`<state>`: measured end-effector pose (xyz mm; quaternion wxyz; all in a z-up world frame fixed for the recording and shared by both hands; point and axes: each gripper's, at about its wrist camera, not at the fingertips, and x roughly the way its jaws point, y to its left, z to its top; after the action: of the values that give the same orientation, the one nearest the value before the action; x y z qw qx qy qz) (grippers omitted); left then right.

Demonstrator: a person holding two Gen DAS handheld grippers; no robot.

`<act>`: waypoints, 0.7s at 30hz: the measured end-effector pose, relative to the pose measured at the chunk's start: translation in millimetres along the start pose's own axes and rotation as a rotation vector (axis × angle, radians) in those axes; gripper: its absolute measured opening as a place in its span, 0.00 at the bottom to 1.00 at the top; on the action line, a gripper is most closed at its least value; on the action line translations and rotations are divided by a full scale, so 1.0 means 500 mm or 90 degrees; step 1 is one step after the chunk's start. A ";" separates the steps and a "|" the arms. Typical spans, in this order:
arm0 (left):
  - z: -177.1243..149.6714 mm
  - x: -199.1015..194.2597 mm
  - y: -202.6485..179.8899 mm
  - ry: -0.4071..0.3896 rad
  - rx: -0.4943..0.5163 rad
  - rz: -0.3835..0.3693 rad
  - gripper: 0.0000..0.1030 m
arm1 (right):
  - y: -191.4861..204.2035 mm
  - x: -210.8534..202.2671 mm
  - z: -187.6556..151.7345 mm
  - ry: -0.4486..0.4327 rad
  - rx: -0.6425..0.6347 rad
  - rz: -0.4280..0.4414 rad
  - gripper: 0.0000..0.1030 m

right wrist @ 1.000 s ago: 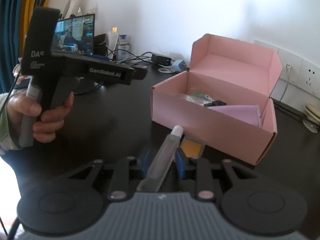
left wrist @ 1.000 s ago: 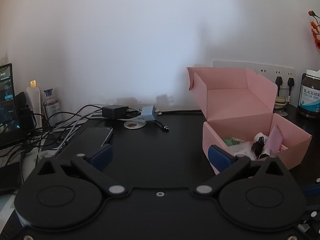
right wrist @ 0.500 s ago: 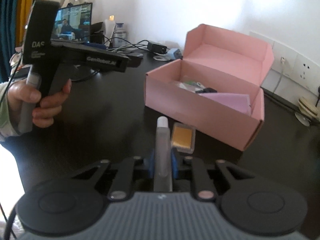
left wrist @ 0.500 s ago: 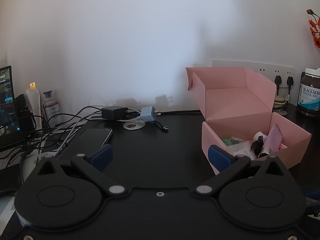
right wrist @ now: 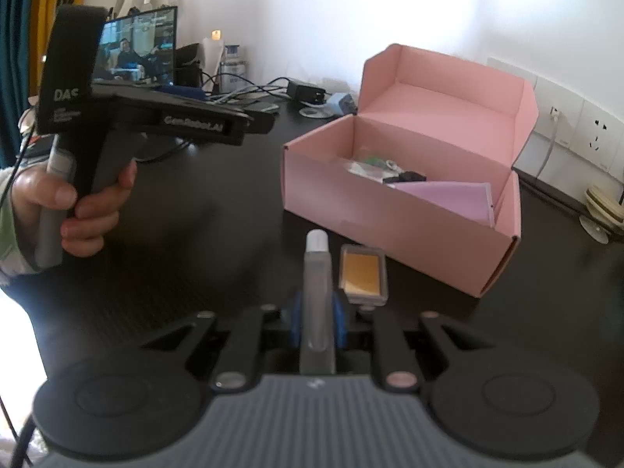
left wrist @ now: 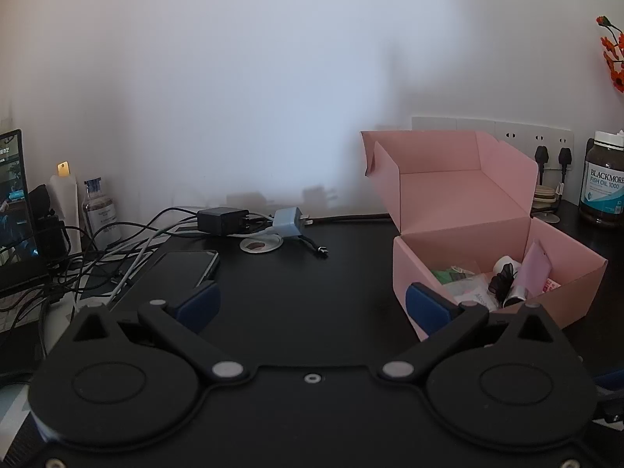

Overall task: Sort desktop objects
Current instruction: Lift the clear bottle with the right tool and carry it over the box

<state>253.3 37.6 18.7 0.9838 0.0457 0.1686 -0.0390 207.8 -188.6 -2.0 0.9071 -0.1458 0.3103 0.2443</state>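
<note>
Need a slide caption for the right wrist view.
Right gripper shut on translucent white-capped tube, open pink cardboard box ahead.

Along the back of my black desk (left wrist: pixel 304 292) I see a monitor (right wrist: pixel 136 48) showing a video, with a tangle of cables (left wrist: pixel 117 241) beside it. A black power adapter (left wrist: pixel 222 220) and a pale blue charger (left wrist: pixel 288 222) lie near the wall, touching or nearly so, just behind a round disc (left wrist: pixel 260 245). A dark phone (left wrist: pixel 187 269) lies flat by the cables. At the far right stands a brown Blackmores fish oil bottle (left wrist: pixel 602 187), below wall sockets (left wrist: pixel 546 144) with two black plugs. Orange flowers (left wrist: pixel 614 58) show at the edge.
</note>
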 end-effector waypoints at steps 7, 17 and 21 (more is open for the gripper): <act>0.000 0.000 0.000 0.000 0.000 0.000 1.00 | -0.003 -0.012 -0.010 -0.024 0.018 0.016 0.16; 0.002 0.003 0.003 0.006 -0.006 -0.002 1.00 | -0.005 -0.041 0.006 -0.076 0.036 0.023 0.16; 0.002 0.003 0.002 0.006 -0.006 0.001 1.00 | -0.006 -0.045 0.009 -0.082 0.038 0.019 0.16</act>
<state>254.9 38.5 19.1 0.9832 0.0416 0.1736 -0.0376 196.0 -197.3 16.0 0.9256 -0.0979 0.2602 0.2570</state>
